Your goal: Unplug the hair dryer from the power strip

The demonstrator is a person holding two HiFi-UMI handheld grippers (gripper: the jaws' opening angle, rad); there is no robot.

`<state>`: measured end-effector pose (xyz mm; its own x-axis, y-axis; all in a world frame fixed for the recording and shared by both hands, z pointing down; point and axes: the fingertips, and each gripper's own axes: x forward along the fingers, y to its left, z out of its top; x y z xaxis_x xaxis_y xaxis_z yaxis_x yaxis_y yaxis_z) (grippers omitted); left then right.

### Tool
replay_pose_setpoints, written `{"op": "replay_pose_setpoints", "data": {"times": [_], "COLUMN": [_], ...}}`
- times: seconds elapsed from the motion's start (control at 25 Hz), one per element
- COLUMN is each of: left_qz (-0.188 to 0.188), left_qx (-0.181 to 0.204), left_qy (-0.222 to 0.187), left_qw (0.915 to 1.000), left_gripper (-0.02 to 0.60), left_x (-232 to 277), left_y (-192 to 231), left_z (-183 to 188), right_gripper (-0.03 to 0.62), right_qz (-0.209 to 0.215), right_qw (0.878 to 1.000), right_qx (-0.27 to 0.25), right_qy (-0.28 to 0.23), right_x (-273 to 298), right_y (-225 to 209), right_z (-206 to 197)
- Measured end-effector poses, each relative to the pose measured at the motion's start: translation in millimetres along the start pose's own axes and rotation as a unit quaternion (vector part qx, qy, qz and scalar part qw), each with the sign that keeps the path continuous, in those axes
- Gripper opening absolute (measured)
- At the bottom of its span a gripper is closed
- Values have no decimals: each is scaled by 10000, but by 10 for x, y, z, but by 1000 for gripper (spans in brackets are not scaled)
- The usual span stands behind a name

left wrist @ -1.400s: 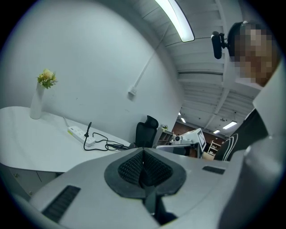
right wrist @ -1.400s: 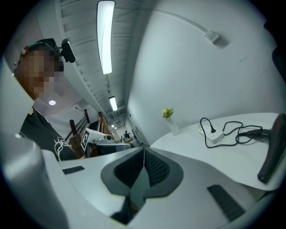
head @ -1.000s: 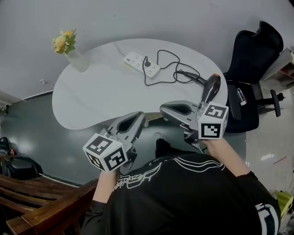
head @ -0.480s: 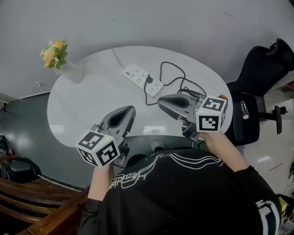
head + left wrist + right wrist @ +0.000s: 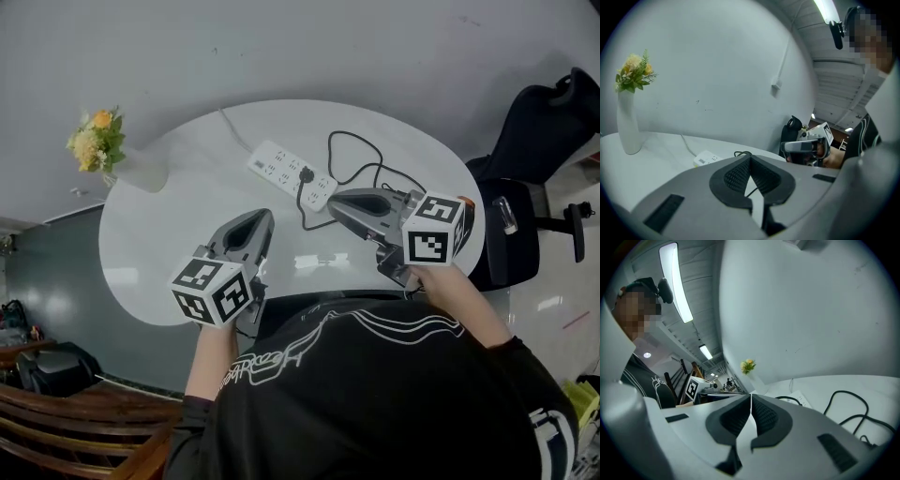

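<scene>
Jaws together on left hand-held gripper [image 5: 261, 217] & right hand-held gripper [image 5: 335, 205], over table [image 5: 178, 211] near side, power strip [image 5: 279, 167] beyond.

L gripper [image 5: 260, 220] jaws closed, empty, R gripper [image 5: 336, 207] same

The power strip [image 5: 281, 169] lies on the table [image 5: 187, 234] (vase [image 5: 141, 172] well left).

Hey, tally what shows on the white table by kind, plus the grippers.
Vase with flowers: 1
Power strip: 1
Black plug and cord: 1
Grippers: 2, the left gripper and the right gripper, both shut
Total: 5
</scene>
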<state>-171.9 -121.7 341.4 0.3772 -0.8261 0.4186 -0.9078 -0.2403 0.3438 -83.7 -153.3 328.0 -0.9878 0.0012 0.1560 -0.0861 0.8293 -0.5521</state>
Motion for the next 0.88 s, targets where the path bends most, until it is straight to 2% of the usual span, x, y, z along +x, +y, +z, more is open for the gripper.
{"op": "replay_pose_setpoints", "data": {"times": [0.24, 0.48, 0.88], "left_qz": [-153, -253, -357], "left_qx": [154, 370, 537], "left_qy": [328, 711, 1313], "left_qw": [9992, 9965, 9892], "left_gripper": [3, 3, 3], "left_x": [420, 805, 1334], "left_y": [374, 760, 1248], "left_z": [20, -146, -511], "right_gripper": [-2, -2, -2], "right_qz": [-347, -704, -1160], "right_qw": [9990, 9963, 9908], "right_qx": [232, 455, 607], "right_qy": [-169, -192, 330], "right_x": [95, 250, 485], "right_y": [-399, -764, -1173], "right_z": [37, -57, -432]}}
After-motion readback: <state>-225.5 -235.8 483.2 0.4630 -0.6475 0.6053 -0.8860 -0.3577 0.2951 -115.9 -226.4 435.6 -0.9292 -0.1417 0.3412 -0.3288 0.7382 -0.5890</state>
